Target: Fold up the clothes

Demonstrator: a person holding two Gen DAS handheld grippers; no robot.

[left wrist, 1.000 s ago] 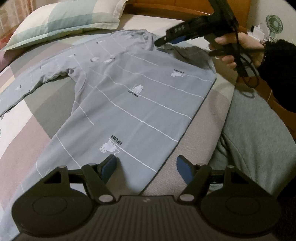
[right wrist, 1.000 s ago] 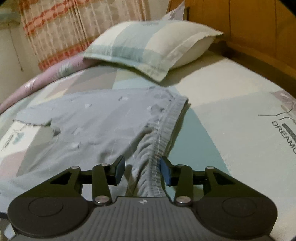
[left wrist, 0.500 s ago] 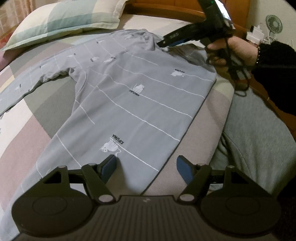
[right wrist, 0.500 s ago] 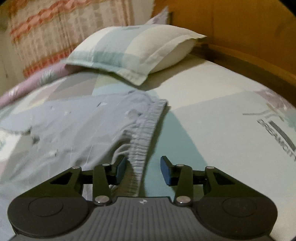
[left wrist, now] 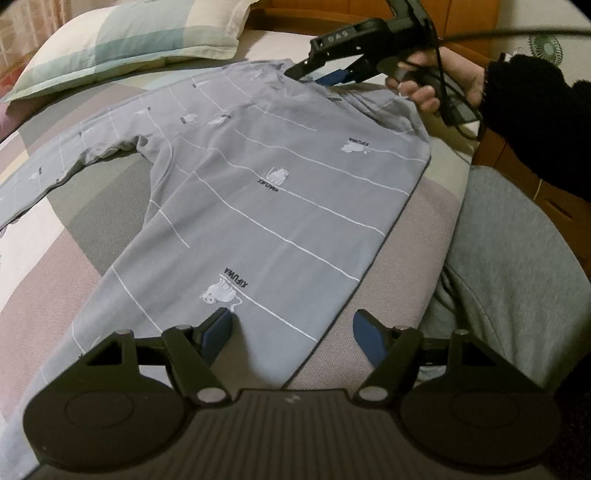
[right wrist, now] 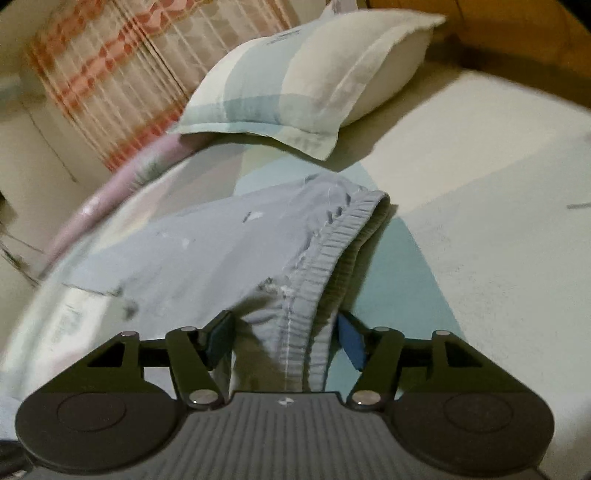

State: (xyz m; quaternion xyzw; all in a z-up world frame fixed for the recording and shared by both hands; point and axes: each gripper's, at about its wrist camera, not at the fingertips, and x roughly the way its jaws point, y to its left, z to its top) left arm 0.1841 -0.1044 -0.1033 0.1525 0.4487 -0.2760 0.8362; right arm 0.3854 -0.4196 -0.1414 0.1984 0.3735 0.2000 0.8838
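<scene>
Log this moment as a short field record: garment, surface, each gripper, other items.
garment: grey pyjama top with white stripes, spread flat, one sleeve out sideways
surface: patchwork bed sheet
left gripper: jaws wide, over the top's near edge, not pinching it
right gripper: jaws opening, ribbed hem between them
right hand: on the gripper handle, black sleeve
other: pillow, curtain, wooden bed frame

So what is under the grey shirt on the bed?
The grey shirt lies flat on the patchwork bedsheet, whose pink, grey and cream blocks show around it. The sheet's pattern directly below the shirt is covered and cannot be seen.
</scene>
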